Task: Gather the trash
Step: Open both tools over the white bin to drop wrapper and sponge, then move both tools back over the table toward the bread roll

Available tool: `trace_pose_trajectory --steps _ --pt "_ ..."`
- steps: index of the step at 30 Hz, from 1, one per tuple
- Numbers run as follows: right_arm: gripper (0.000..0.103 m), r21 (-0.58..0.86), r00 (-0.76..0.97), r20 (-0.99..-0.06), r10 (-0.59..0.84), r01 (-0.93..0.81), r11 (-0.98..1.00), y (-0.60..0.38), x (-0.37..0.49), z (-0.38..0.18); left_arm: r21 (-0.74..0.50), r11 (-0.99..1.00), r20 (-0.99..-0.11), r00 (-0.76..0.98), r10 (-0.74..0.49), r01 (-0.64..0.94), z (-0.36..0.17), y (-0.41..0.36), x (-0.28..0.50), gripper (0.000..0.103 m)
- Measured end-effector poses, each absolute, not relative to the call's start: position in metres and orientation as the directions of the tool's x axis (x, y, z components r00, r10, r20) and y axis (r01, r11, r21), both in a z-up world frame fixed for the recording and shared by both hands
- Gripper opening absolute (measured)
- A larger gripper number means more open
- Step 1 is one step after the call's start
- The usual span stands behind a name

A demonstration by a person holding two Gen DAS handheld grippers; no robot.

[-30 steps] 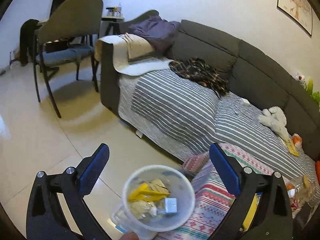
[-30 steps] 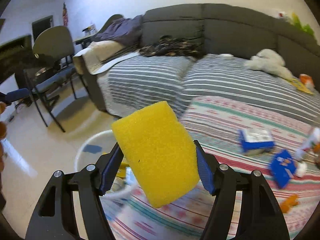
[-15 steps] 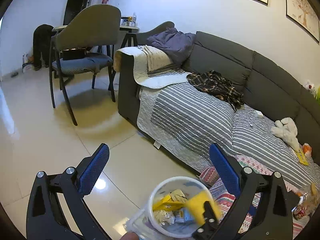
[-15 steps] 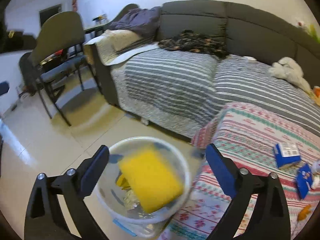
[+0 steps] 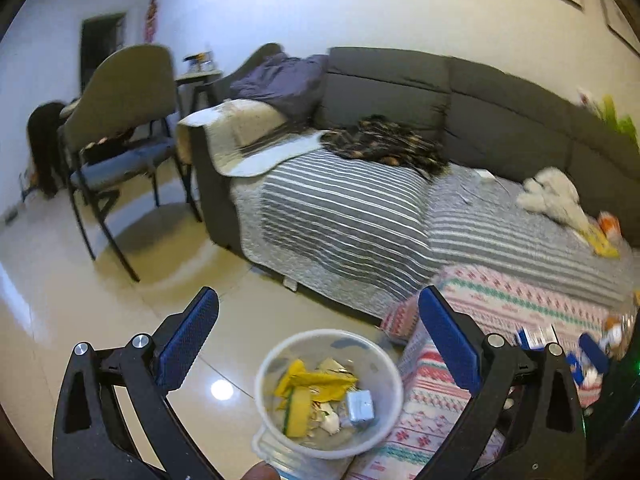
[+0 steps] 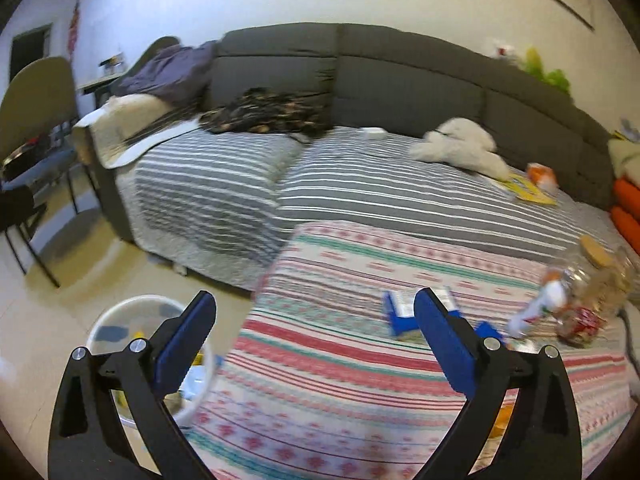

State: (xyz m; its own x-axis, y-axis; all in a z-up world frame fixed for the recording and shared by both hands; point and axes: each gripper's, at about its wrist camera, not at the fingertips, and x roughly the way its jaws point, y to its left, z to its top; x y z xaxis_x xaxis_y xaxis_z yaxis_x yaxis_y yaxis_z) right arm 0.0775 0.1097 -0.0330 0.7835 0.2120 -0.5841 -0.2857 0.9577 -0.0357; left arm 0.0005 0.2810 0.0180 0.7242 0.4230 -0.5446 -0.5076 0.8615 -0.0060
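In the left wrist view a translucent white bucket [image 5: 276, 364] hangs just below my open left gripper [image 5: 318, 332]; a fingertip [image 5: 260, 472] shows under it. Inside lie a yellow sponge [image 5: 298, 410], a yellow wrapper [image 5: 320, 380] and a small grey box [image 5: 360, 404]. My right gripper [image 6: 314, 336] stands open and empty over the patterned blanket [image 6: 360, 380], with the bucket [image 6: 116, 316] at its lower left. On the blanket lie a blue-and-white box [image 6: 398, 312], a second blue piece [image 6: 486, 330], and a heap of plastic bottles and wrappers [image 6: 568, 300].
A grey sofa [image 6: 400, 88] with a striped cover carries a dark garment [image 6: 264, 114], a white plush toy [image 6: 460, 148] and a yellow booklet [image 6: 528, 192]. A chair [image 5: 116, 120] stands on the shiny tiled floor [image 5: 60, 300] to the left.
The right gripper opened and let the yellow sponge drop into the bucket. It then swung right over the blanket. The left view shifted, with the bucket still below it.
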Motion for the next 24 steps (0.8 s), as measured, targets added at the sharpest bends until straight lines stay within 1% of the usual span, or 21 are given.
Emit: trace_pose_trajectory --steps 6,8,13,17,21,24 --pt "0.096 -0.035 0.818 -0.561 0.127 -0.176 0.984 0.043 0.081 -0.032 0.051 0.908 -0.563 0.739 0.370 -0.416 0.006 0.229 0.020 0.096" --pt "0.096 -0.048 0.825 -0.556 0.097 -0.149 0.988 0.021 0.083 -0.032 0.057 0.926 -0.578 0.744 0.335 -0.373 0.001 0.209 0.028 0.096" --pt "0.096 -0.095 0.833 -0.553 0.015 -0.081 0.992 -0.039 0.082 -0.034 0.048 0.973 -0.644 0.738 0.203 -0.226 -0.017 0.160 0.052 0.096" --pt "0.096 -0.120 0.834 -0.551 -0.036 -0.036 0.992 -0.079 0.079 -0.036 0.045 0.991 -0.691 0.712 0.124 -0.130 -0.034 0.123 0.067 0.096" --pt "0.096 -0.109 0.824 -0.562 -0.069 0.009 0.994 -0.116 0.079 -0.039 0.043 0.997 -0.723 0.688 0.070 -0.056 -0.050 0.089 0.079 0.096" --pt "0.096 -0.073 0.814 -0.572 -0.101 0.072 0.995 -0.149 0.078 -0.043 0.046 0.998 -0.752 0.660 0.013 0.032 -0.062 0.060 0.088 0.096"
